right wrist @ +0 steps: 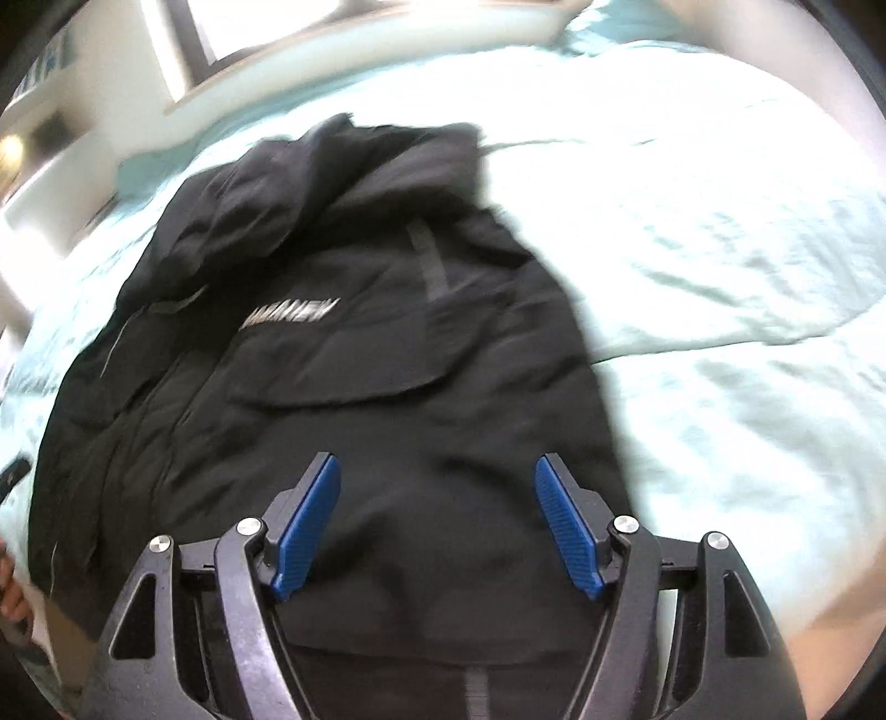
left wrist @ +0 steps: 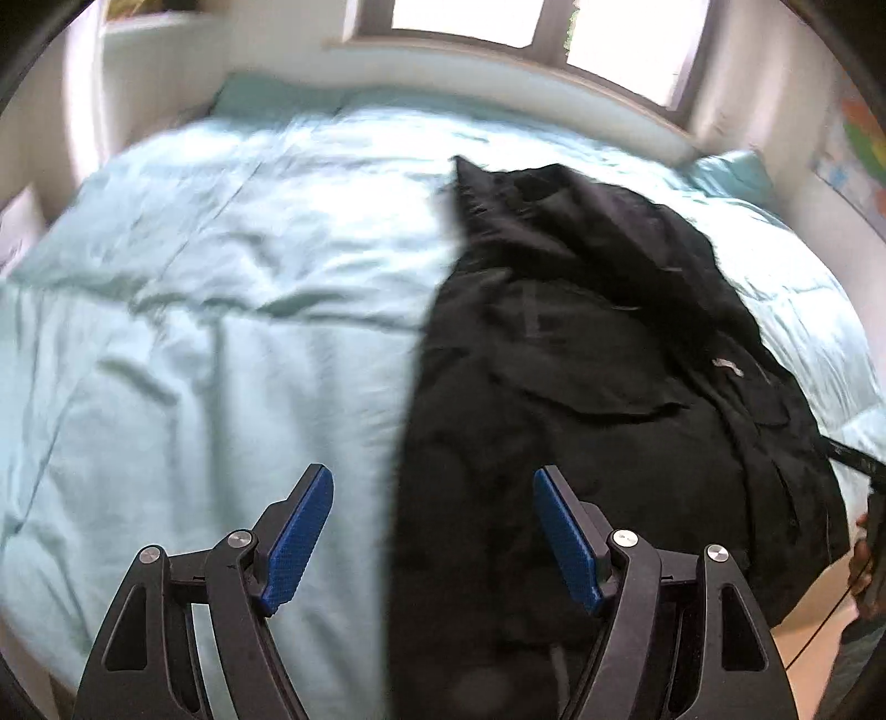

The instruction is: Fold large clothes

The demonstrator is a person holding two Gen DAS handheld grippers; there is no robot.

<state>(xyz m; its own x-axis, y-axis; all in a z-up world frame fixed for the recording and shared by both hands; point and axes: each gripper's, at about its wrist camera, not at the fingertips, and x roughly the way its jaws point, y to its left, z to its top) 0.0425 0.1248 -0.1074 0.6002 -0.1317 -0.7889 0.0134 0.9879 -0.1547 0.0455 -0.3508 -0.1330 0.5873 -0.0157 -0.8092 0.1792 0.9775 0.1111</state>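
Observation:
A large black jacket (left wrist: 581, 360) lies crumpled on a light blue bedspread (left wrist: 194, 332). In the right wrist view the jacket (right wrist: 343, 360) shows a white logo on its chest and a pocket flap. My left gripper (left wrist: 433, 487) is open and empty, hovering above the jacket's left edge near the bed's near side. My right gripper (right wrist: 437, 476) is open and empty, hovering above the jacket's lower part. Both views are blurred by motion.
The bedspread (right wrist: 720, 277) stretches wide around the jacket. A white headboard (left wrist: 498, 77) and a window (left wrist: 609, 33) stand at the far side. A pillow (left wrist: 731, 171) lies at the far right. The person's hand (left wrist: 864, 565) shows at the right edge.

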